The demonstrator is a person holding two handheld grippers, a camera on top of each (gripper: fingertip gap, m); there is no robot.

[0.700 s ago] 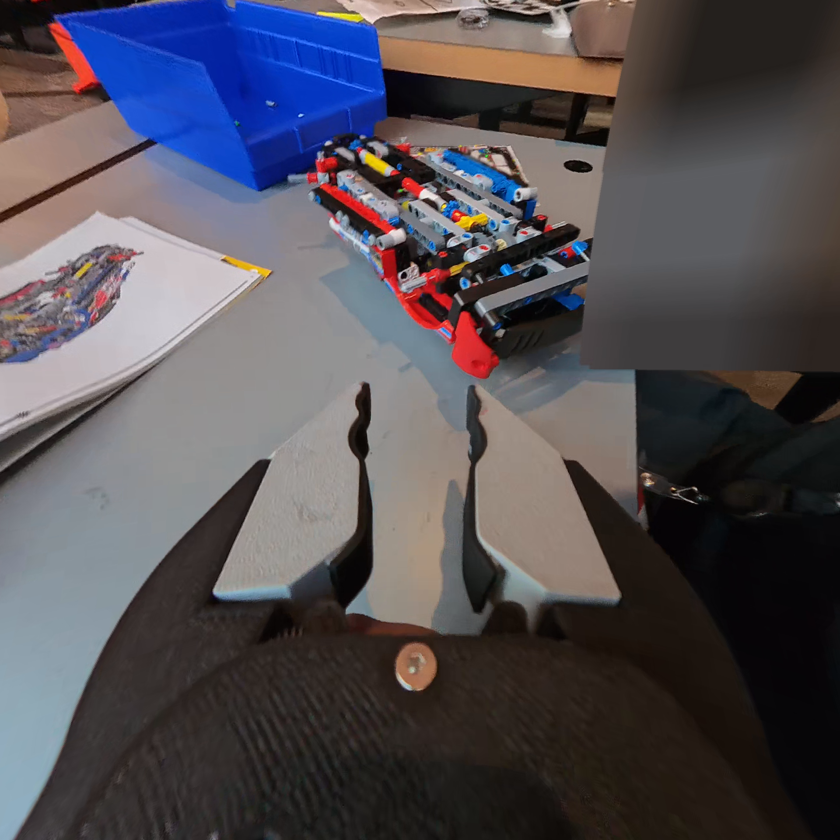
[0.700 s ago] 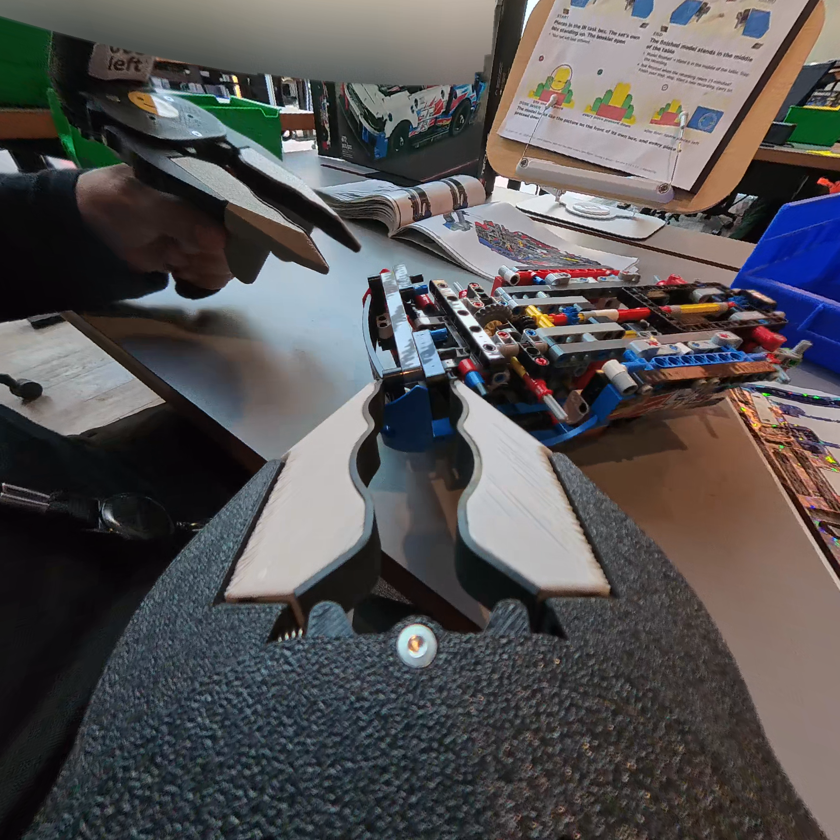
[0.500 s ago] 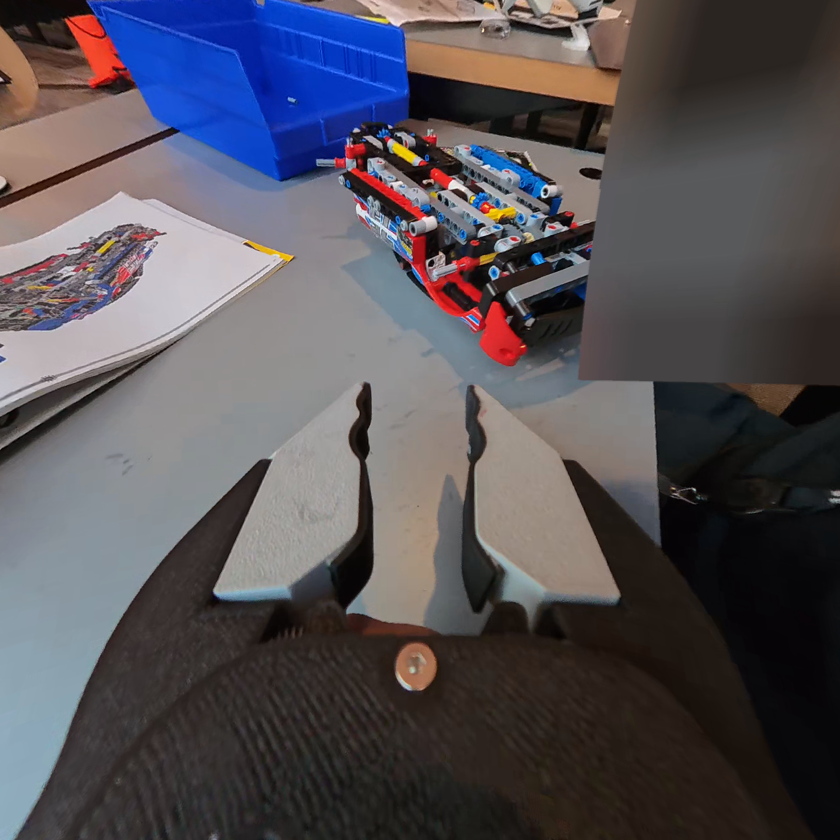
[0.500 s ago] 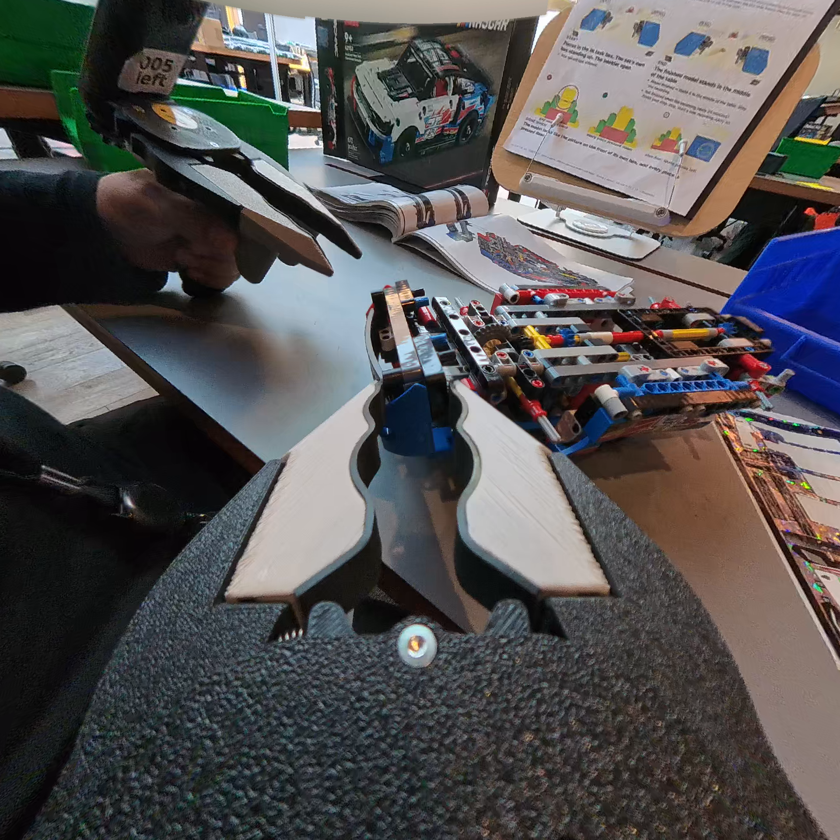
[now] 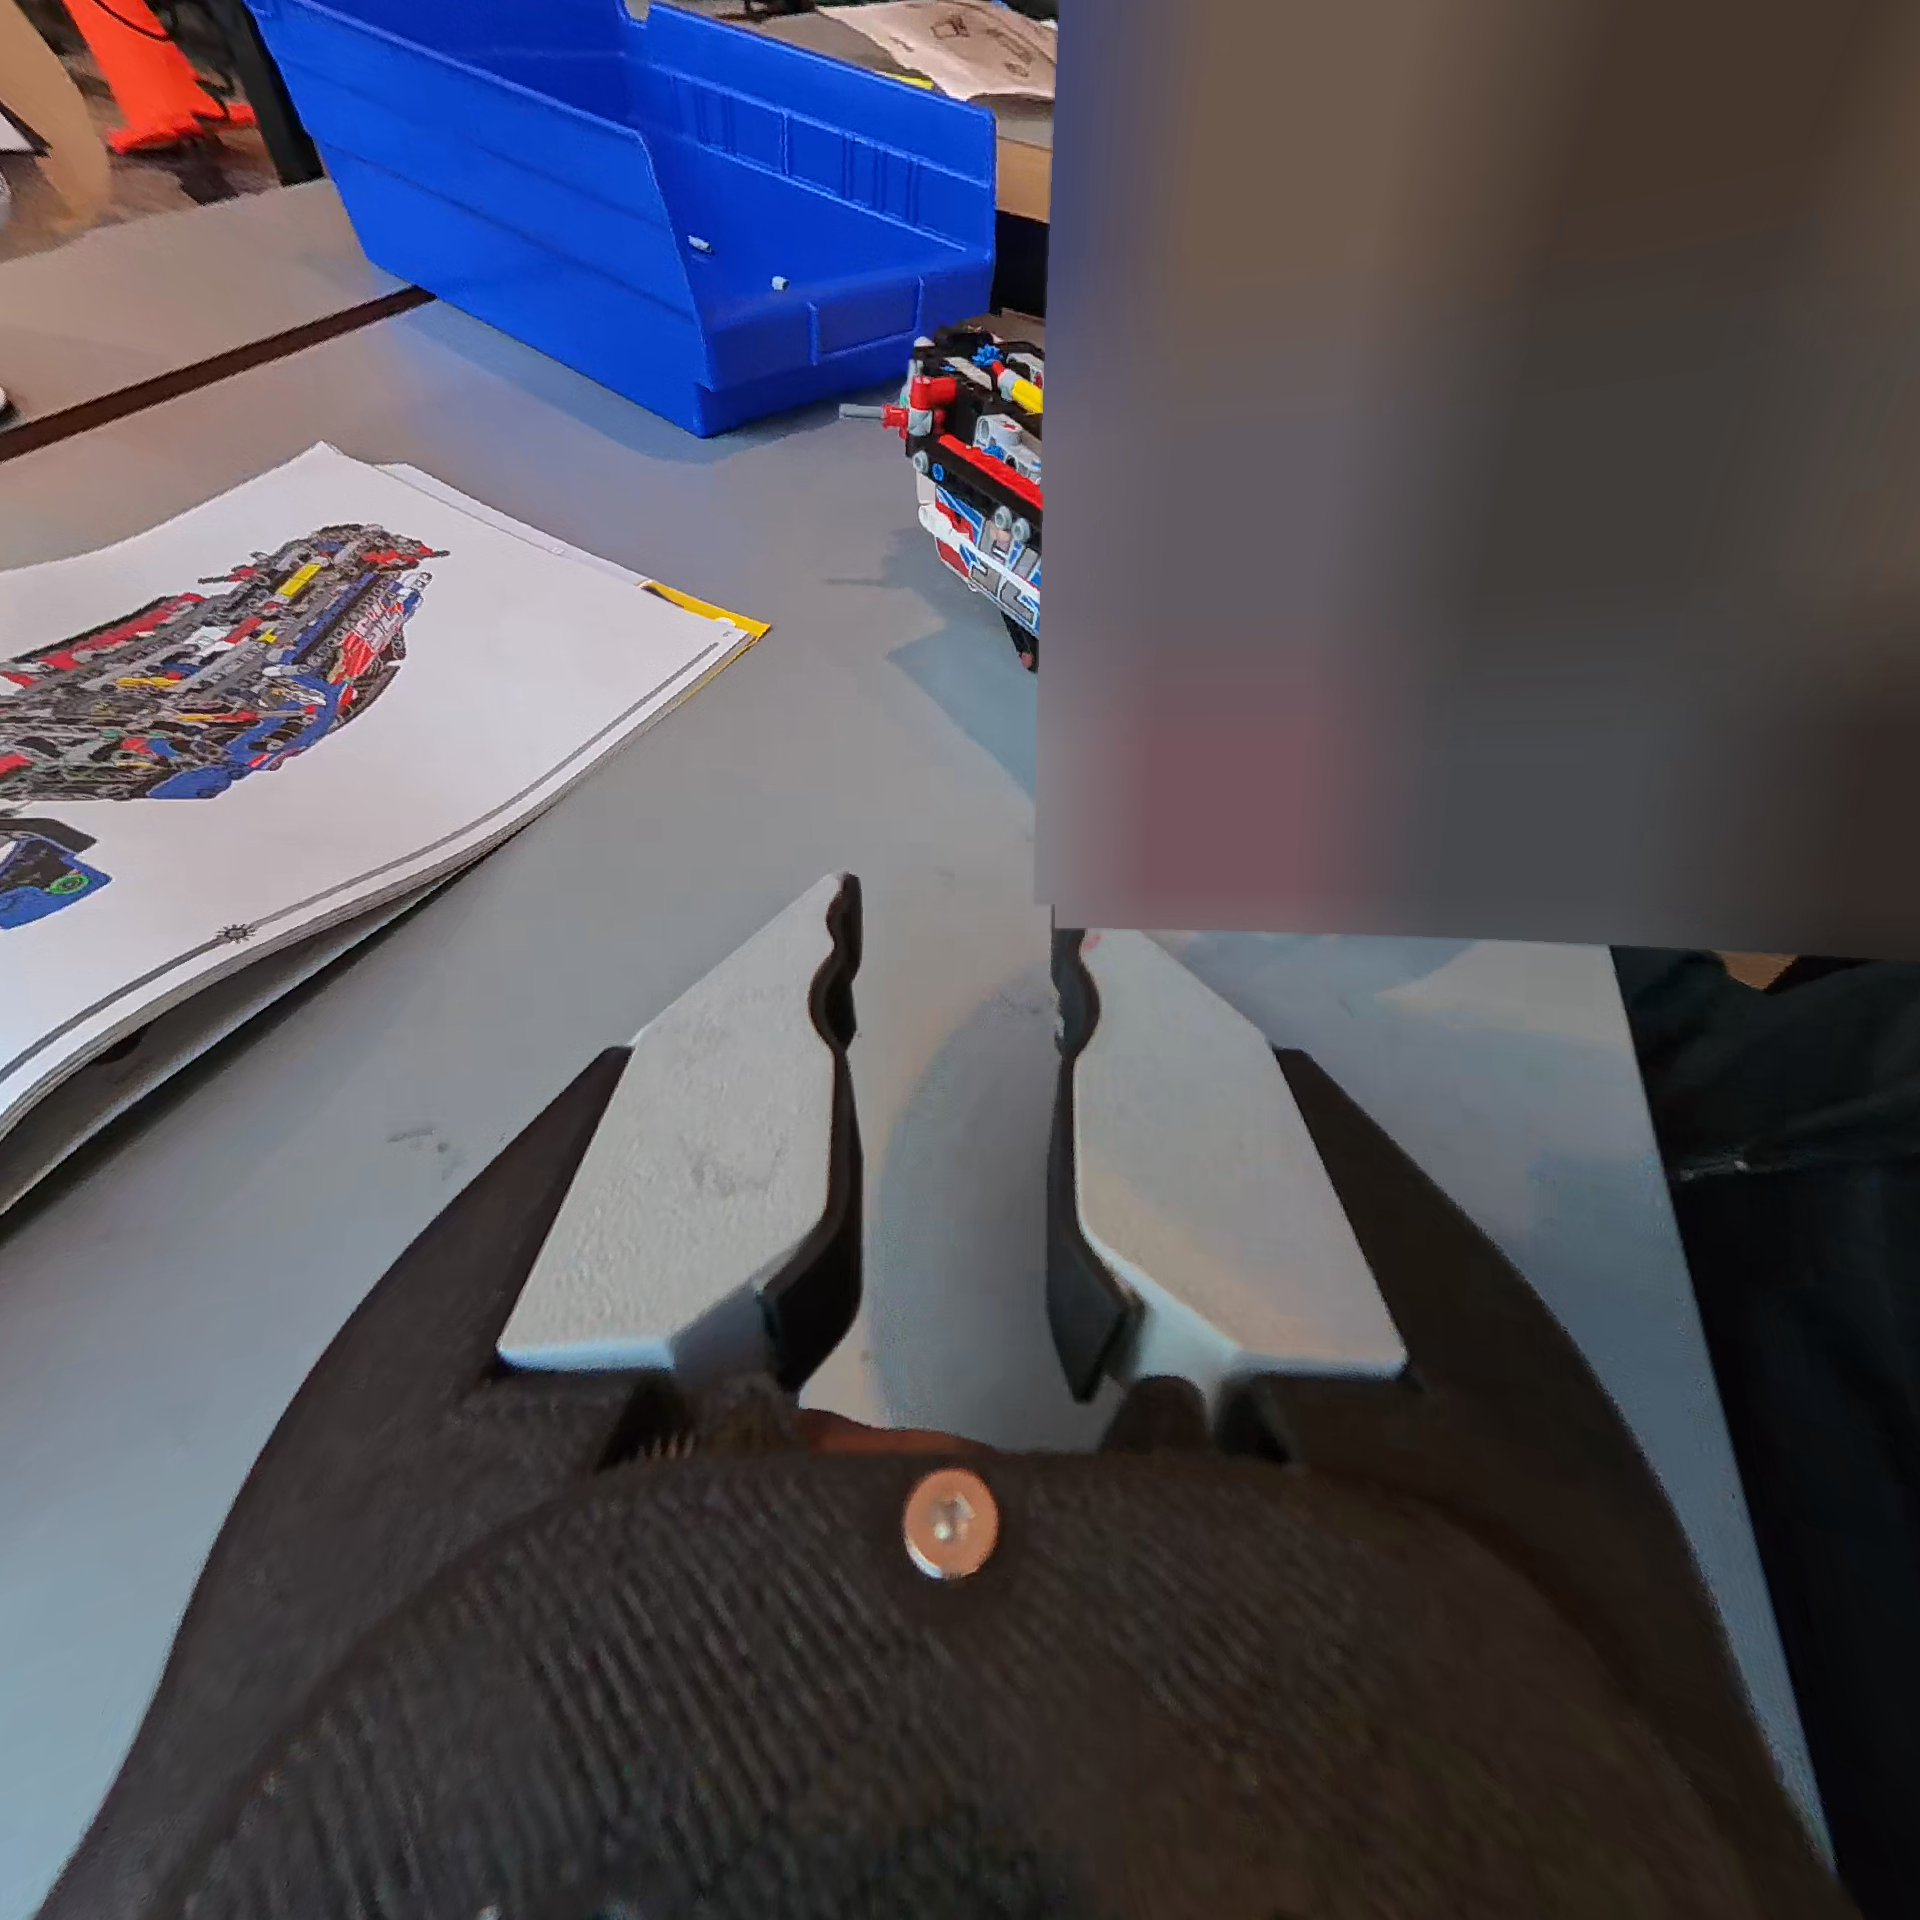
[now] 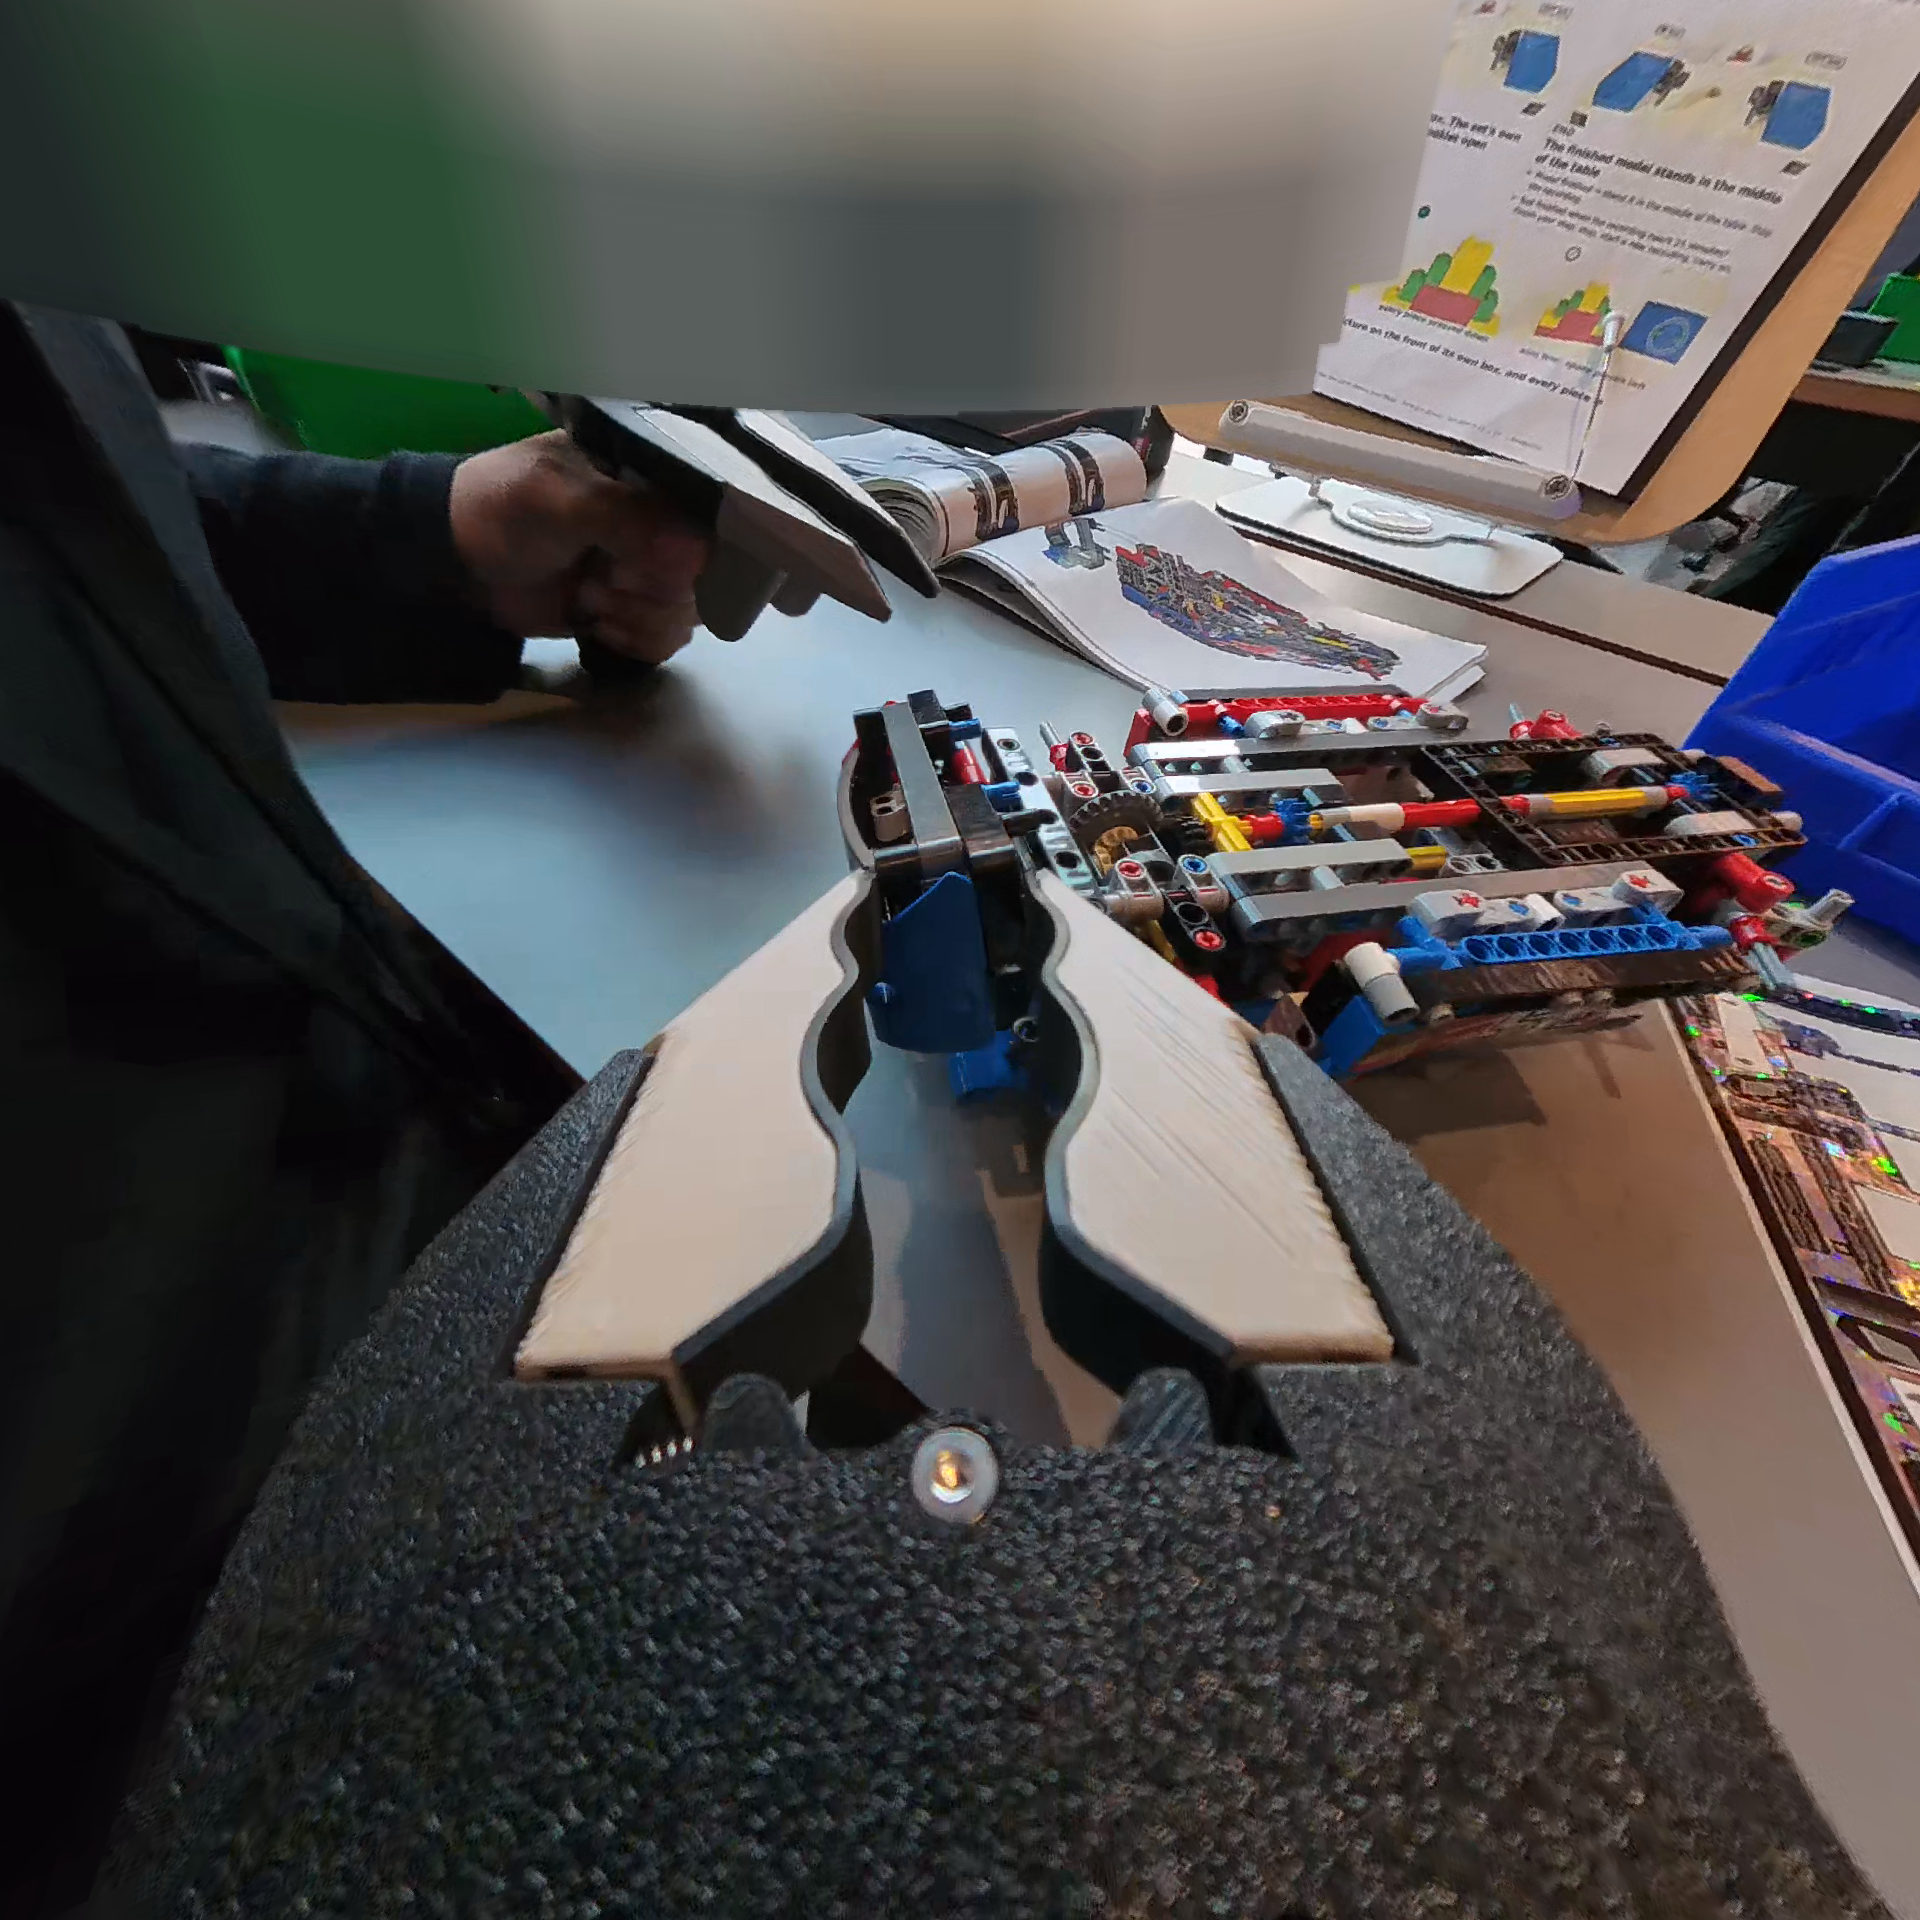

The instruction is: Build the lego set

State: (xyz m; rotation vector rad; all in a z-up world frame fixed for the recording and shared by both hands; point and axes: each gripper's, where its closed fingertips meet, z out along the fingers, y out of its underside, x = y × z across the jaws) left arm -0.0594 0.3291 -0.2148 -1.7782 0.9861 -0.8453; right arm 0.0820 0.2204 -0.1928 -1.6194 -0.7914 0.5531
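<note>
The lego model (image 6: pixel 1351 831), a long car chassis of grey, black, red and blue beams, lies on the grey table (image 6: pixel 623 810). My right gripper (image 6: pixel 948 894) is shut on the model's near end, with a blue panel (image 6: pixel 930 977) and black beams between its fingers. My left gripper (image 5: pixel 956 925) is open and empty above bare table, left of the model. It also shows in the right wrist view (image 6: pixel 800 520), held by a hand. In the left wrist view only the model's far corner (image 5: pixel 982 468) shows beside a blurred patch.
An open instruction booklet (image 5: pixel 312 675) lies left of the left gripper and shows in the right wrist view (image 6: pixel 1195 603). A blue bin (image 5: pixel 675 208) stands behind the model. A clipboard stand with a sheet (image 6: pixel 1558 260) is at the back. A sticker sheet (image 6: pixel 1818 1195) lies at right.
My left gripper has swung left towards the booklet, so the model has slid to the right of its view. It stays open. My right gripper keeps its hold on the model's end.
</note>
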